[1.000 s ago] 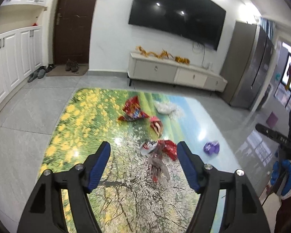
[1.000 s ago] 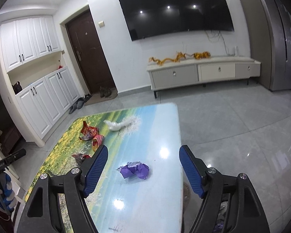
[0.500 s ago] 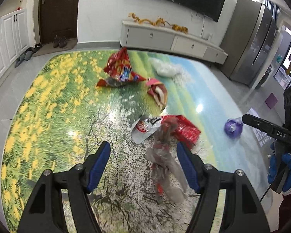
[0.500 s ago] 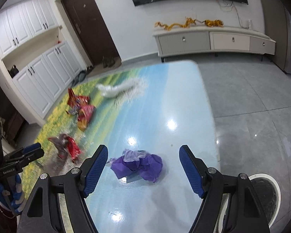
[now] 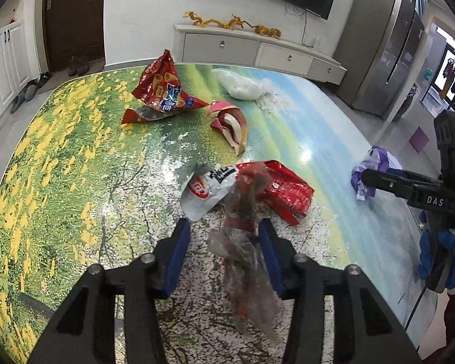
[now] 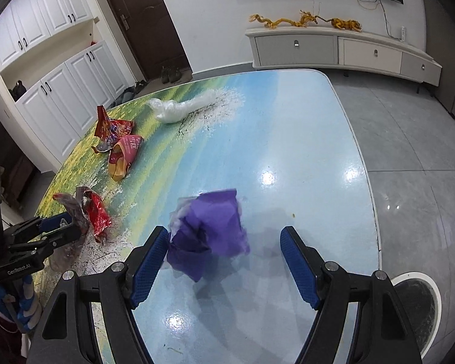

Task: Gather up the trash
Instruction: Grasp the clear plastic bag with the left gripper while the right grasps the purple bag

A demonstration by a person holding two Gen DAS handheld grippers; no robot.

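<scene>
1. Two tools hang low over the desk [image 6: 288,115].
2. Left tool [image 5: 224,242] has its fingers partly closed around a clear crinkly wrapper [image 5: 245,261], the right finger touching it.
3. Right tool [image 6: 224,261] is wide apart, with purple paper [image 6: 209,230] between its fingers, by the left one.
4. Red chip bag [image 5: 160,91] lies far back.

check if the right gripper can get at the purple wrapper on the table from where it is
Probably yes: the right gripper is open, with the crumpled purple wrapper between its fingers, nearer the left one. Nothing else lies on that part of the table.
</scene>
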